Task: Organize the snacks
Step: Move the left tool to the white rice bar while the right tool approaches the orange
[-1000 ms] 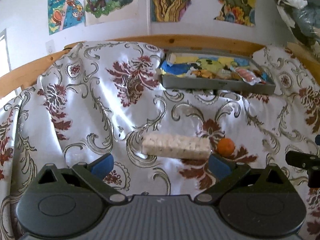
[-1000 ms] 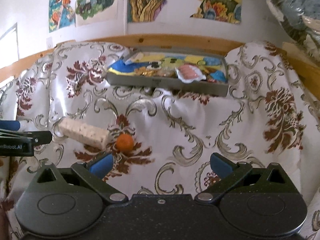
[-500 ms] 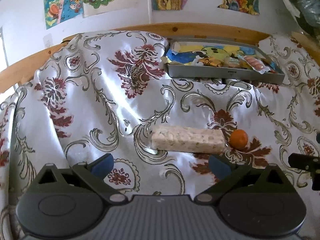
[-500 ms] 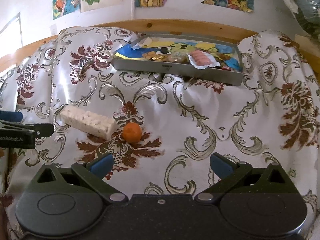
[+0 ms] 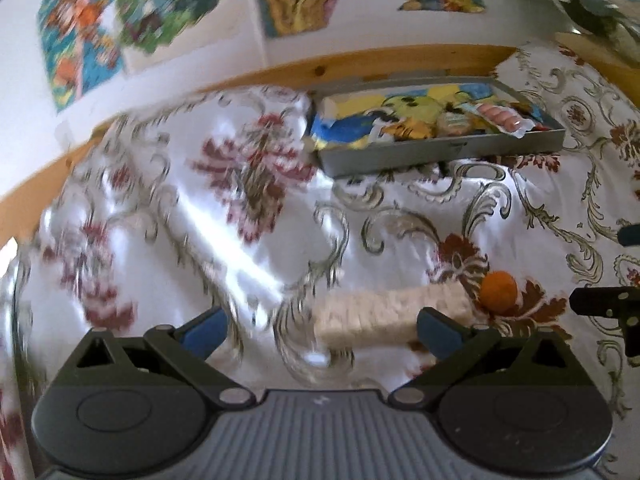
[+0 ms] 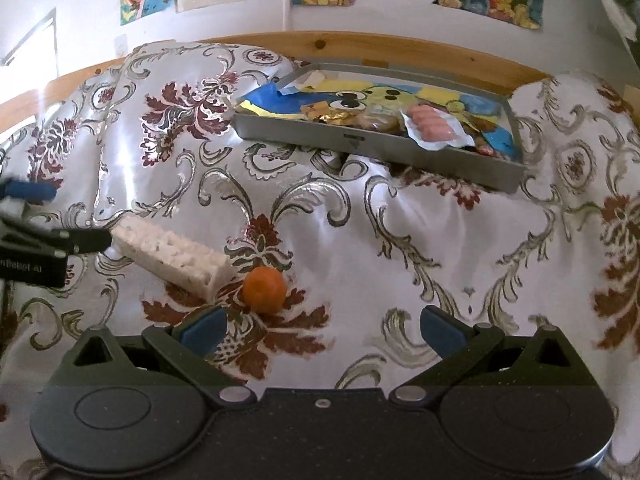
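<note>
A pale snack bar point(image 5: 390, 312) point(image 6: 172, 254) lies on the patterned cloth, with a small orange ball point(image 5: 499, 286) point(image 6: 265, 290) just to its right. My left gripper point(image 5: 320, 330) is open and low over the cloth, its right finger overlapping the bar's right end. In the right wrist view the left gripper's fingers point(image 6: 80, 239) reach the bar's left end. My right gripper point(image 6: 322, 330) is open with nothing between its fingers; the orange ball sits just ahead of its left finger. A grey tray point(image 5: 440, 154) point(image 6: 372, 142) at the back holds several wrapped snacks.
A white cloth with red floral print point(image 6: 400, 240) covers the whole surface in folds. A wooden rail point(image 6: 360, 46) and a wall with posters run behind the tray. A bundle of dark fabric point(image 5: 600, 0) sits at the top right.
Both grippers moved forward and down toward the cloth. The left gripper closed in on the snack bar and is blurred by motion; the right one neared the orange ball.
</note>
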{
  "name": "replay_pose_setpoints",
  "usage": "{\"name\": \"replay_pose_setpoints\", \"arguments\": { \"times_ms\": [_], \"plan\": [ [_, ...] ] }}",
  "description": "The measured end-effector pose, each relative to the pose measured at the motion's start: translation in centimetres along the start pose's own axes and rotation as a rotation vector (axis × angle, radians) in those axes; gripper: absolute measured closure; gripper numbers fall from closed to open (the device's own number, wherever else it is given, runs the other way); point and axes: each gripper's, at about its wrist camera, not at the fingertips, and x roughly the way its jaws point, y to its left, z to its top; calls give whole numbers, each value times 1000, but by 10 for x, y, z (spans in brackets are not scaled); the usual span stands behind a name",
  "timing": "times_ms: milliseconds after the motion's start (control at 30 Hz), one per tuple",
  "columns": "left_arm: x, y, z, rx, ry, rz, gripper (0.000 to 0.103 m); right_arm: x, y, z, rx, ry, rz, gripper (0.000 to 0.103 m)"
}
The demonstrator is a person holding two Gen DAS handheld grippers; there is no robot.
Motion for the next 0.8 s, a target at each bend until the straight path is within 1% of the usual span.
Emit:
{"name": "replay_pose_setpoints", "arguments": {
  "times_ms": [100,233,333,400,467,533,633,800],
  "plan": [
    [8,-5,10,85,-15,-25,0,8,2,5,-44,-14,0,1],
    [20,-15,19,230,-33,-58,0,22,6,7,-121,-20,12,1],
    [29,-23,22,317,-23,-105,0,34,11,7,-176,-17,29,1],
    [34,-27,22,356,-5,-143,0,42,13,8,-193,-10,45,2],
    [41,-31,22,394,19,-179,0,49,15,9,-199,0,59,5],
    [48,-34,21,423,47,-205,0,55,15,9,-195,10,73,9],
    [58,-37,20,469,92,-244,0,60,16,9,-187,19,87,11],
    [72,-38,20,500,145,-290,1,67,17,10,-176,37,101,13]
  ]
}}
